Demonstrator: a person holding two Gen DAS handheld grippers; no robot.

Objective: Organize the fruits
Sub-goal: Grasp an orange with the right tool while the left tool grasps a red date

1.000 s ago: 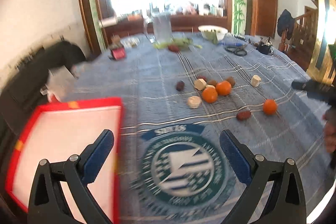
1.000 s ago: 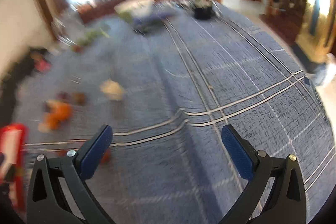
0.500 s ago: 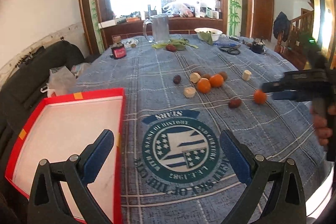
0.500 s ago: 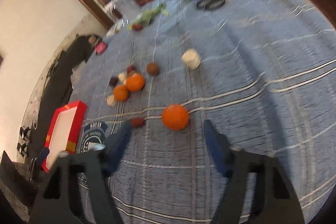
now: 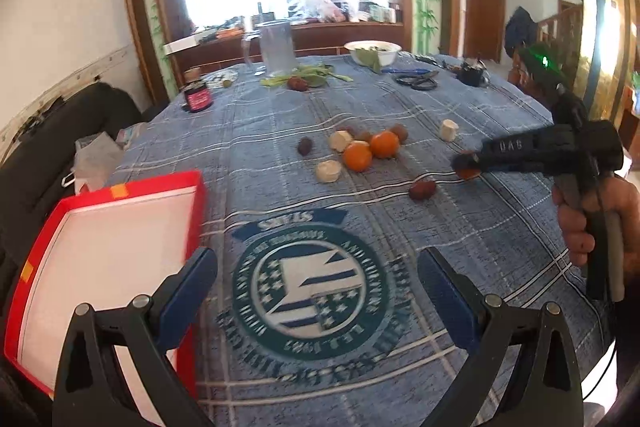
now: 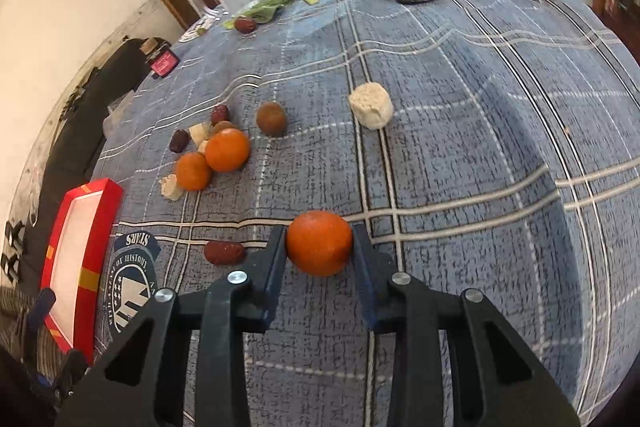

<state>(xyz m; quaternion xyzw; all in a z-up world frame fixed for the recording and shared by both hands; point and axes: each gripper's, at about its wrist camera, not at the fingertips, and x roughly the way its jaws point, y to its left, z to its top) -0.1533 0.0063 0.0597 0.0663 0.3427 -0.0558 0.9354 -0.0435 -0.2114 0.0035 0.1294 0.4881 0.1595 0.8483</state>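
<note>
On the blue checked tablecloth lies a lone orange, and my right gripper is closing around it, both pads touching its sides. The left wrist view shows that gripper reaching in from the right, held by a hand, with only a sliver of the orange visible. My left gripper hangs open and empty above the cloth's round emblem, beside the red tray. Two more oranges, a red date, a brown fruit and a pale chunk lie farther back.
At the far end of the table stand a clear pitcher, a white bowl, black scissors, leafy greens and a pink jar. A dark sofa runs along the left edge.
The right gripper swung left and tipped down over the lone orange, and its jaws narrowed from wide open onto the fruit. The left gripper drifted slightly and stayed open.
</note>
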